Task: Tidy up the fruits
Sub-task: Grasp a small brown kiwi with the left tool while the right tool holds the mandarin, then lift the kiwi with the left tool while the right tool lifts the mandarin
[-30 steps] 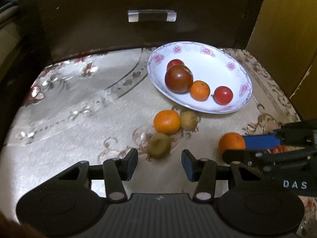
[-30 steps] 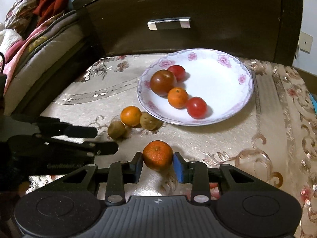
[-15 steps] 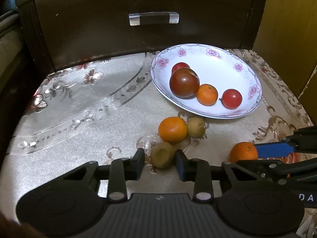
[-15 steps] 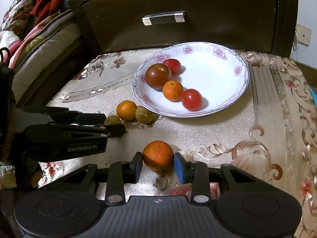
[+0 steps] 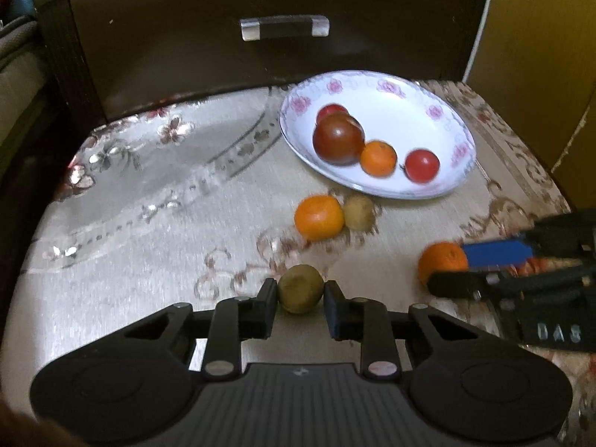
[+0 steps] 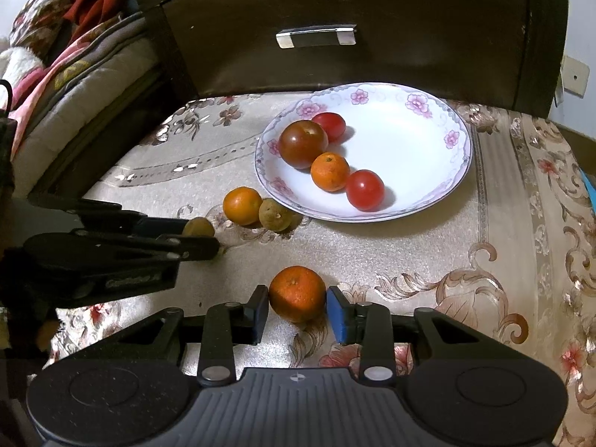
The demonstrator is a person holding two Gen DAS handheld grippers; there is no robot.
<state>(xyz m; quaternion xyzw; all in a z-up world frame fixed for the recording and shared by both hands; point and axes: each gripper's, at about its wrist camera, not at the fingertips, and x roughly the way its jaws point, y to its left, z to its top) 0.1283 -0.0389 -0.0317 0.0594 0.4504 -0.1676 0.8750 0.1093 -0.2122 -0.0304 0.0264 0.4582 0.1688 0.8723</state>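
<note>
The left gripper (image 5: pixel 300 295) has its jaws drawn in against a brownish-green fruit (image 5: pixel 301 288), one pad on each flank; the closing has only just finished, and the fruit sits pinched between them on the tablecloth (image 5: pixel 156 231). The right gripper (image 6: pixel 297 307) is likewise clamped on an orange (image 6: pixel 297 293), pads touching both sides, with the fruit low against the cloth.

Taking the flowered plate (image 6: pixel 417 149) as landmark, both held fruits lie on the near side of it, well short of its rim. The brownish-green one is off its near-left side, and the orange is straight out from its near edge. Just beside the plate's near-left rim sit a second orange (image 6: pixel 242 205) and a second brownish fruit (image 6: pixel 275 214), touching each other and untouched by either gripper.

On the plate already lie four pieces: a large dark tomato (image 6: pixel 303 143), a smaller red one (image 6: pixel 329 125) behind it, a small orange (image 6: pixel 330 171) and another red tomato (image 6: pixel 365 190).

By this reading the sorting is about half done: four fruits are plated, two are gripped but not yet carried over, and two more wait by the rim. Whether either held fruit is off the cloth cannot be told.
</note>
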